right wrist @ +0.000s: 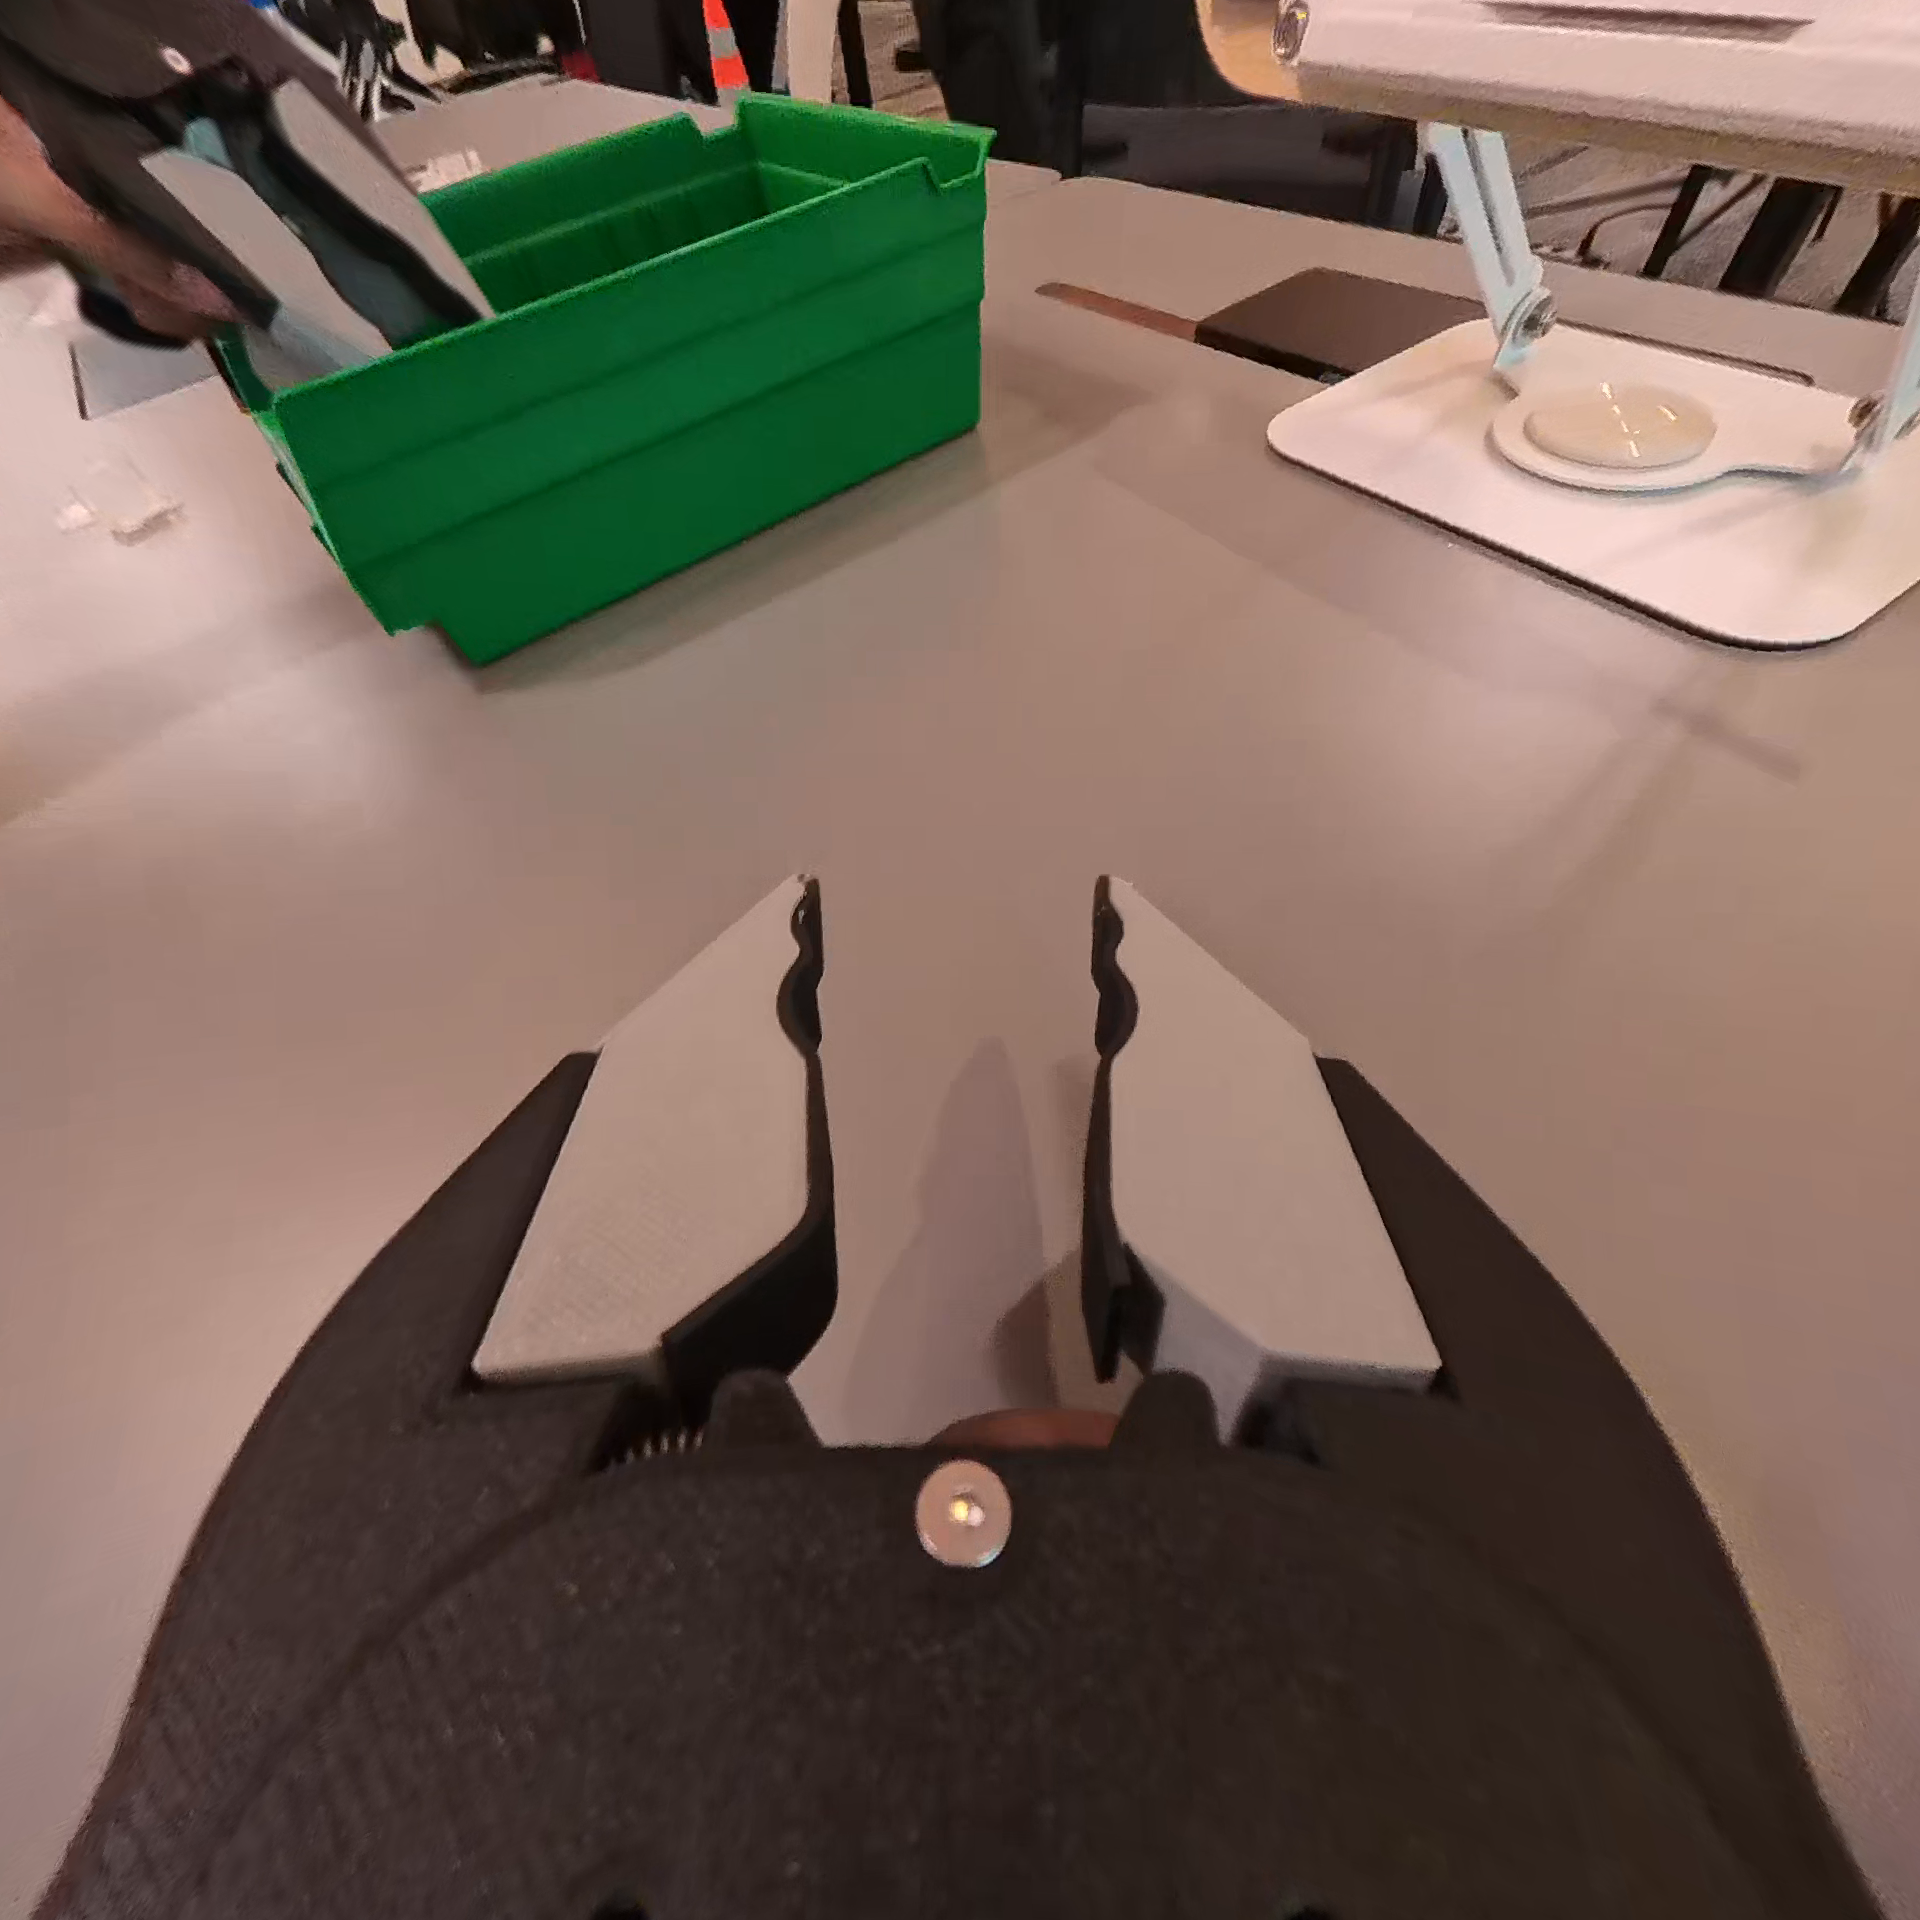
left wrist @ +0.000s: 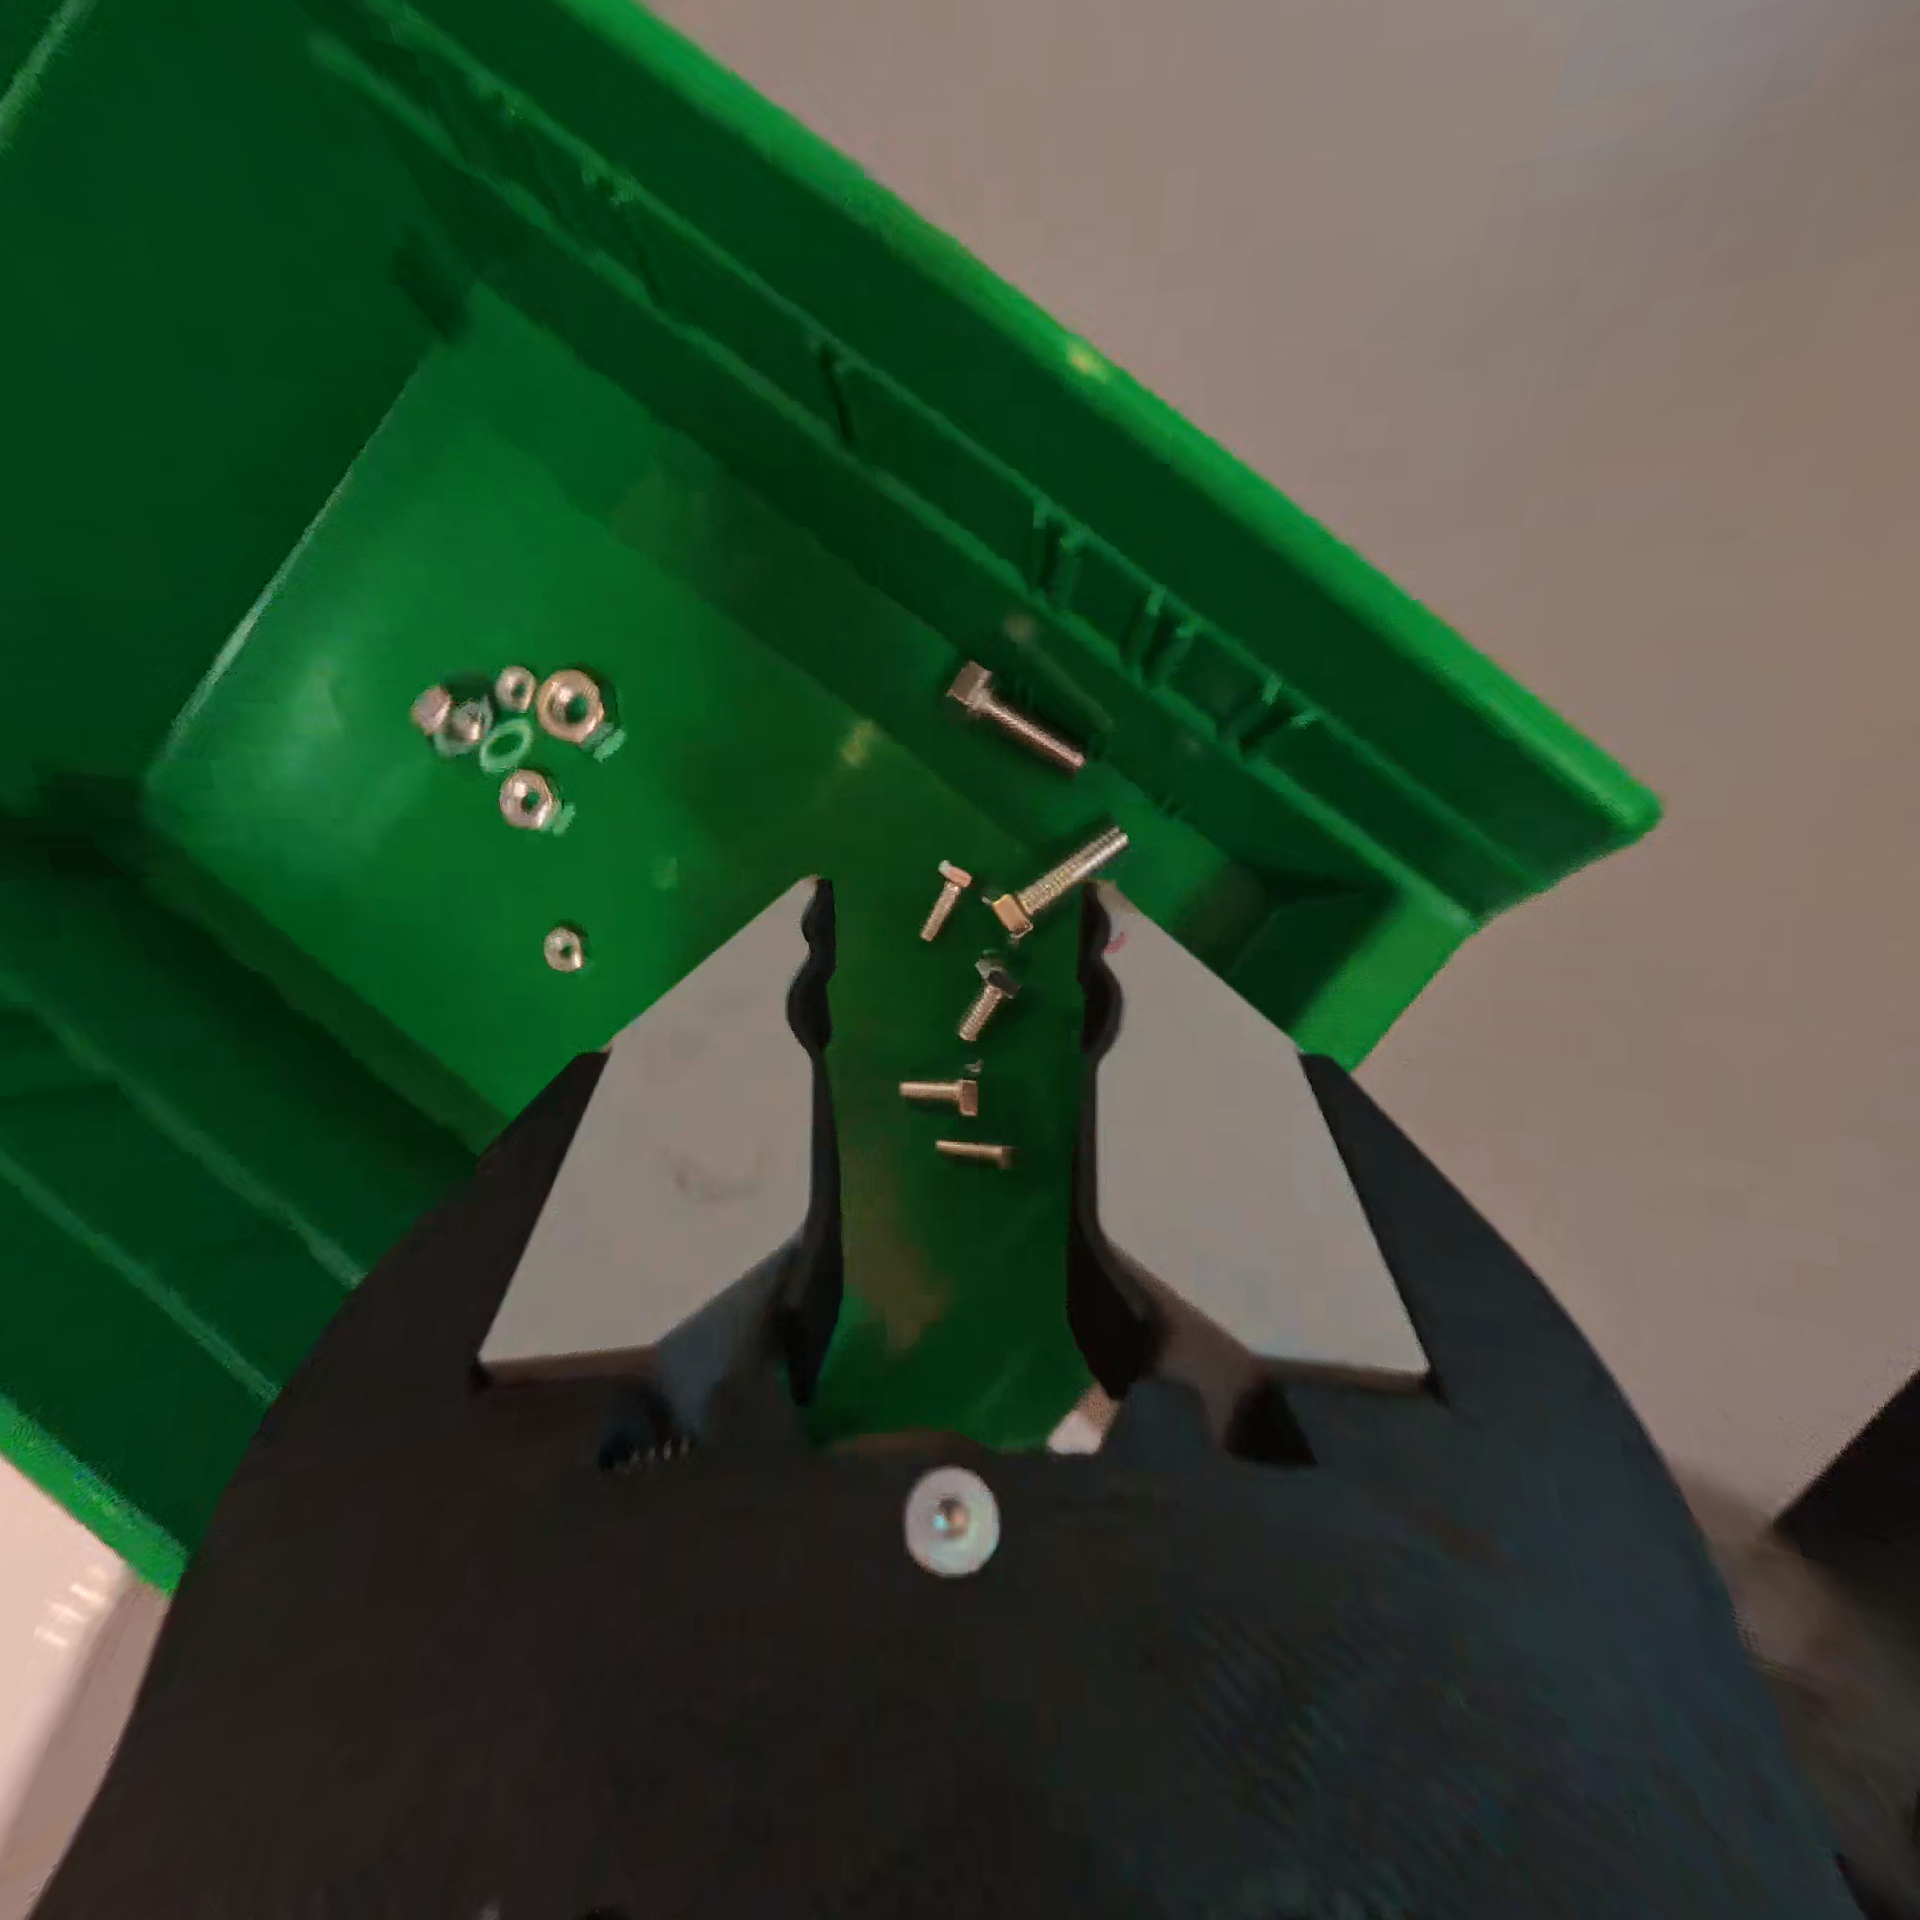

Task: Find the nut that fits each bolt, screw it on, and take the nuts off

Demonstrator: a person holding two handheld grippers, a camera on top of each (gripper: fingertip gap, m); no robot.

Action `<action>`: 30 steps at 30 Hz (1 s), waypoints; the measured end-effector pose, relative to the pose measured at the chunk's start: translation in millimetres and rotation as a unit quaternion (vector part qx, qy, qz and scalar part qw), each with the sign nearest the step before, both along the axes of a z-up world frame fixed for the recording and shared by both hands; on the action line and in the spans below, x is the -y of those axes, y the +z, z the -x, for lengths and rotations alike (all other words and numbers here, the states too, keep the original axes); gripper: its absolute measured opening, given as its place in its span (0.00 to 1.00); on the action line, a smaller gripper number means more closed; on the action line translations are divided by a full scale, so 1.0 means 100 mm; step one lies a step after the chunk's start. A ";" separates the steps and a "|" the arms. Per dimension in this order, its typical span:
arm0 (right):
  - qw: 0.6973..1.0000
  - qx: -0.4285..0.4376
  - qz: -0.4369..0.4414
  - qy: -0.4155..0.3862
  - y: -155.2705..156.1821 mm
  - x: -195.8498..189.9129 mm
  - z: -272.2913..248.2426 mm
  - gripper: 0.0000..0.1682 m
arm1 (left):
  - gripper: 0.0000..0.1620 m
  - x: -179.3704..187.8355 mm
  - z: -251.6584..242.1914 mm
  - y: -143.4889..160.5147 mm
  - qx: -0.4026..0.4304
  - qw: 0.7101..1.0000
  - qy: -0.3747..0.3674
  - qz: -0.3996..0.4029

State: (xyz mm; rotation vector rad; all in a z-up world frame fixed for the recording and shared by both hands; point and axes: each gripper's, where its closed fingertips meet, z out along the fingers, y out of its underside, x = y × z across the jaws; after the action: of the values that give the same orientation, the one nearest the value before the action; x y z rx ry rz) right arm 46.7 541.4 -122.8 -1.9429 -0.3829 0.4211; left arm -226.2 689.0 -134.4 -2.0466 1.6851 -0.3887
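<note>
Where left tool (left wrist: 951, 904) gapes, bolts (left wrist: 982, 1003) (loose) between

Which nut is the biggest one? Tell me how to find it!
Look inside the green plastic bin, on its floor, away from the scattered steel bolts. There a small cluster of shiny silver hex nuts lies. The biggest nut sits at the cluster's edge nearest the bolts, clearly wider than the others.

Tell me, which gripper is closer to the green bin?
Left. The left gripper hangs open right over the green bin; the right gripper sits open, well back across the table.
</note>
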 end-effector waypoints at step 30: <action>0.995 -0.037 -0.030 0.093 0.30 0.23 0.39 0.19 | 0.04 0.92 -0.96 1.47 0.387 0.906 -0.145 -0.093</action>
State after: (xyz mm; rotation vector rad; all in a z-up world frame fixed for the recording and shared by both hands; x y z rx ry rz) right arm 7.8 518.5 -93.1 -1.8350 -0.5236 0.5947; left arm -130.1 596.6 13.0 -1.2337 1.4227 -0.9510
